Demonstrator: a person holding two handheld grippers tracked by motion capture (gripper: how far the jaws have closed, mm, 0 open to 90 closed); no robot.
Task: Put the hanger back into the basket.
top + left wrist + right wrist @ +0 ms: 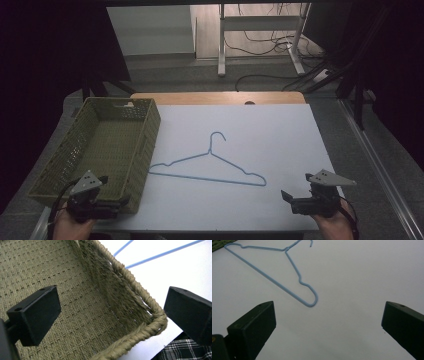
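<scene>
A light blue wire hanger point(207, 167) lies flat on the white table top point(280, 135), hook pointing away from me. In the right gripper view the hanger point(294, 272) sits ahead and to the left of the jaws. An empty green woven basket point(107, 145) stands at the table's left side. My left gripper point(117, 202) is open at the basket's near right corner; its view looks across the basket's corner rim point(140, 302). My right gripper point(290, 197) is open near the table's front right, holding nothing, a short way from the hanger's right end.
A wooden edge point(215, 97) runs along the table's far side. Beyond it are a white desk frame point(260, 35) and cables on the floor point(280, 45). A plaid cloth point(185, 351) shows below the table edge in the left gripper view.
</scene>
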